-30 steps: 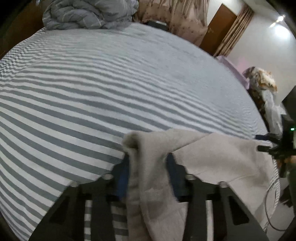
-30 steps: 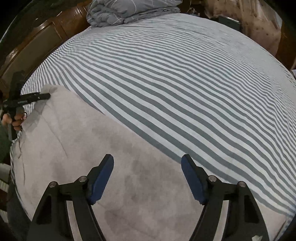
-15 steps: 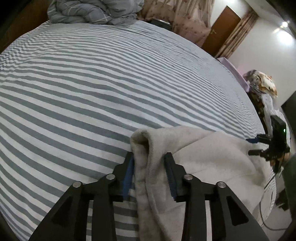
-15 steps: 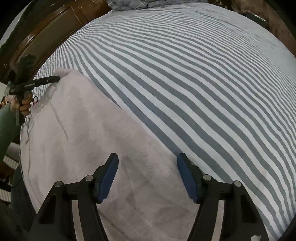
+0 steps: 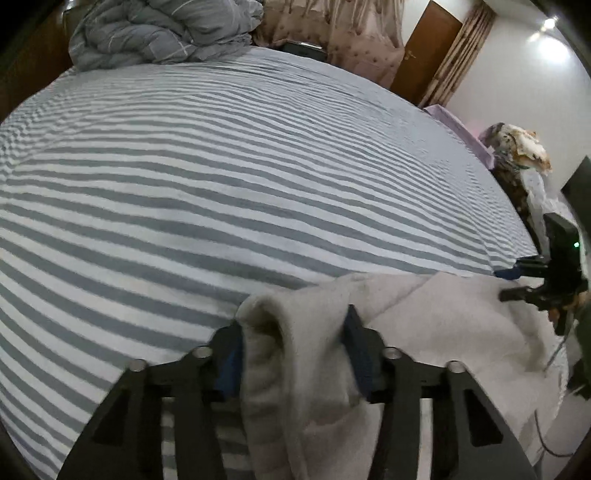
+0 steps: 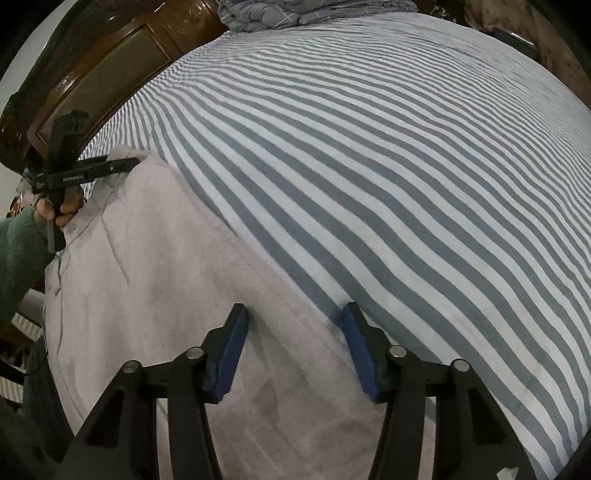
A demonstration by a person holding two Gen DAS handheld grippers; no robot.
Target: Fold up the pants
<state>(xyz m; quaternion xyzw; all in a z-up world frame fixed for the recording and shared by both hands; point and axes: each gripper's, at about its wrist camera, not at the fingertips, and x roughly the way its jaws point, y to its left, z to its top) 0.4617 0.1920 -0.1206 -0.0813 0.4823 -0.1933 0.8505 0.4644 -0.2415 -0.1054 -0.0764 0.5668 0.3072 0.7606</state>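
Two wrist fisheye views, each set close above the near edge of a striped bed [image 5: 258, 177] and angled steeply down along its own tongs

The left view is aimed from the left tongs [image 5: 293, 347] across the bed toward a heaped duvet [image 5: 166, 33], a door [image 5: 428, 51] and a white wall; the right view is aimed from the right tongs [image 6: 295, 343] toward a dark wooden headboard [image 6: 103, 77]. The bed, the duvet and the pale pants [image 6: 166, 288] are shared, and each set of tongs is seen small at the edge of the other view
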